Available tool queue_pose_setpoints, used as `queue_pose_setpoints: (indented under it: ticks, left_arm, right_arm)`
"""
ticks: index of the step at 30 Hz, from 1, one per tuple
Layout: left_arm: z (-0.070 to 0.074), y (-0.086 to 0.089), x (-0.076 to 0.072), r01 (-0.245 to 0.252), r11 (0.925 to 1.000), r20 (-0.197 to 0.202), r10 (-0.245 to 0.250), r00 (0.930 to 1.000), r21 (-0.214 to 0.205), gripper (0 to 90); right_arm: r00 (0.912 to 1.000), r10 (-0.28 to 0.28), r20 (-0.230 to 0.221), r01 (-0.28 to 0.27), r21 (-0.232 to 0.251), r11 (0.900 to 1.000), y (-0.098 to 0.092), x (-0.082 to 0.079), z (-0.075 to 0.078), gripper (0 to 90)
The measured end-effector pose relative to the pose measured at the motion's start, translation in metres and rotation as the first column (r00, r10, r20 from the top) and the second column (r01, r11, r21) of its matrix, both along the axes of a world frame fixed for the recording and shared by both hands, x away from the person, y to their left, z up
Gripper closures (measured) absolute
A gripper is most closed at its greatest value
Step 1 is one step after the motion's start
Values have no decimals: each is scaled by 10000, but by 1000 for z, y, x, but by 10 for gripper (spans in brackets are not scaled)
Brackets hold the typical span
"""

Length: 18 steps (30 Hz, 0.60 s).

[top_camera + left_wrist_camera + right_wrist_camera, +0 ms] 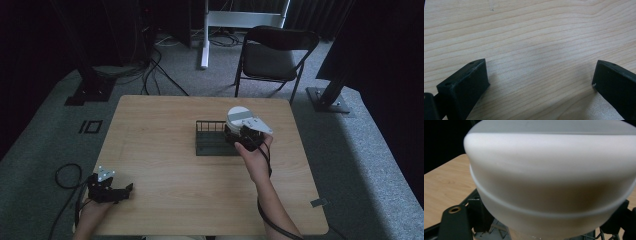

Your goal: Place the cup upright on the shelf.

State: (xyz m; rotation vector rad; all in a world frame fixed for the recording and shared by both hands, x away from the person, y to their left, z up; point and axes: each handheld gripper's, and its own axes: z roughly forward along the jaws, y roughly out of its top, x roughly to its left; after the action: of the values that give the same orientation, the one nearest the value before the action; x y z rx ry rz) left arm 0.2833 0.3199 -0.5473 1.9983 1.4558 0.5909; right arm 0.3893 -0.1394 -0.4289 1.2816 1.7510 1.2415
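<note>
Your right gripper [239, 134], jaws pinching the white bowl [238, 118], hovers at the black rack's [209, 142] 3 o'clock end; lower it squarely in, left gripper [122, 192] jaws spread idle on the worktop [165, 180].

The bowl [237, 117] is white, round and smooth, with a thin raised ridge running around its wall [549, 202]. It is turned on its side, its flat grey base facing up and away. It sits at the right end of the rack [210, 138], a black wire rack lying near the middle of the table, its left part empty.
</note>
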Motion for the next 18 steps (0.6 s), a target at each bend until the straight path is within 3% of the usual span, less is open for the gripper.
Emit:
queue_pose_setpoints:
  ticks: [7,18]
  left_arm:
    - [0,0,0,0,10000,1,0,10000,1,6]
    - [0,0,0,6,10000,-4,-6,10000,8,6]
  right_arm:
    - [9989,-430,-166,427,-176,9989,9,15,-4,184]
    - [9949,-643,-774,621,-300,9976,24,33,-13,184]
